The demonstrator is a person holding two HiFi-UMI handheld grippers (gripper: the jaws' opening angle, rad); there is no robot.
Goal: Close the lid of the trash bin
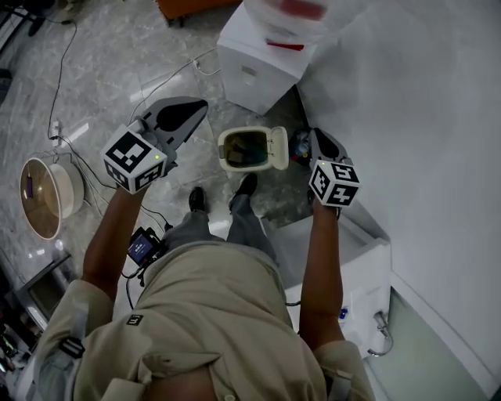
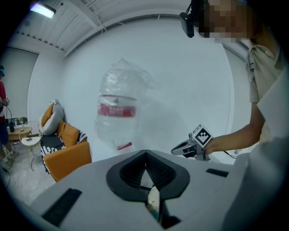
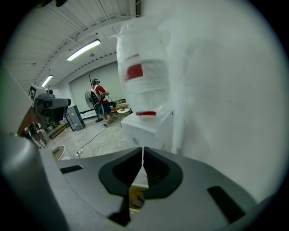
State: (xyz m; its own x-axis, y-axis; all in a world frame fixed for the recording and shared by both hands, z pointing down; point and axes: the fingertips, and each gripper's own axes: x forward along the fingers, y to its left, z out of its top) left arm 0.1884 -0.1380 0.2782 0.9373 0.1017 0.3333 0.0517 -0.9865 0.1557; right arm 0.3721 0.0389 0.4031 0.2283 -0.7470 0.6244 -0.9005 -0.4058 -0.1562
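Observation:
The small cream trash bin (image 1: 244, 149) stands on the floor just ahead of the person's feet, with its lid (image 1: 279, 147) swung open to the right. My left gripper (image 1: 196, 108) hovers to the left of the bin, jaws shut and empty. My right gripper (image 1: 318, 135) hangs right of the lid, close to it, also shut on nothing. In the left gripper view the jaws (image 2: 145, 153) meet at the tips and the right gripper (image 2: 195, 143) shows beyond. The right gripper view shows its closed jaws (image 3: 142, 150) with a piece of the bin (image 3: 136, 198) below them.
A white water dispenser (image 1: 254, 63) with a wrapped bottle (image 1: 290, 16) stands just behind the bin against the white wall (image 1: 407, 117). Cables (image 1: 66, 145) and a round wicker table (image 1: 47, 196) lie on the left. An orange sofa (image 2: 67, 153) and a distant person (image 3: 100, 101) are farther off.

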